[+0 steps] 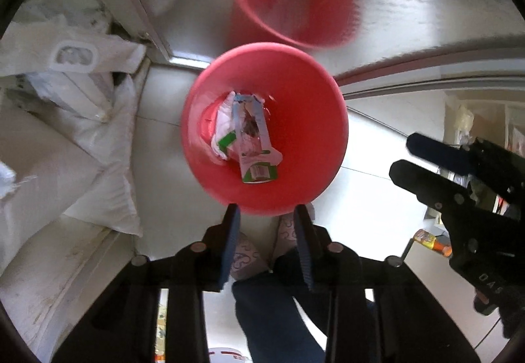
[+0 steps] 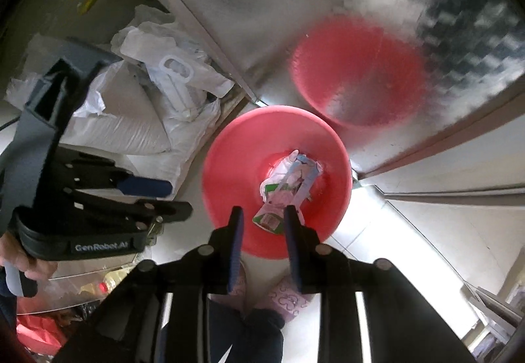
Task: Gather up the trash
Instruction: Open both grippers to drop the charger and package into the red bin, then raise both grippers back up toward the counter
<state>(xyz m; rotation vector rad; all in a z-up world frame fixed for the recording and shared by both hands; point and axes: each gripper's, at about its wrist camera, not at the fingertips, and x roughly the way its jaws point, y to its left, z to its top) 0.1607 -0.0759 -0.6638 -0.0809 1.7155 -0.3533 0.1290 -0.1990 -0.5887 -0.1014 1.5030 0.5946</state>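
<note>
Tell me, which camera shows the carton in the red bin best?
The left wrist view: the carton lies unobstructed inside the red bin, its green label end showing. In the right wrist view, the right gripper fingers frame the carton's lower end.

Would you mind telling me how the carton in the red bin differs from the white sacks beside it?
The carton is small, printed green and pink, and crumpled; the sacks are large, plain white and plump. The carton lies inside the bin; the sacks are piled on the floor outside it. Neither is touched by a gripper.
</note>
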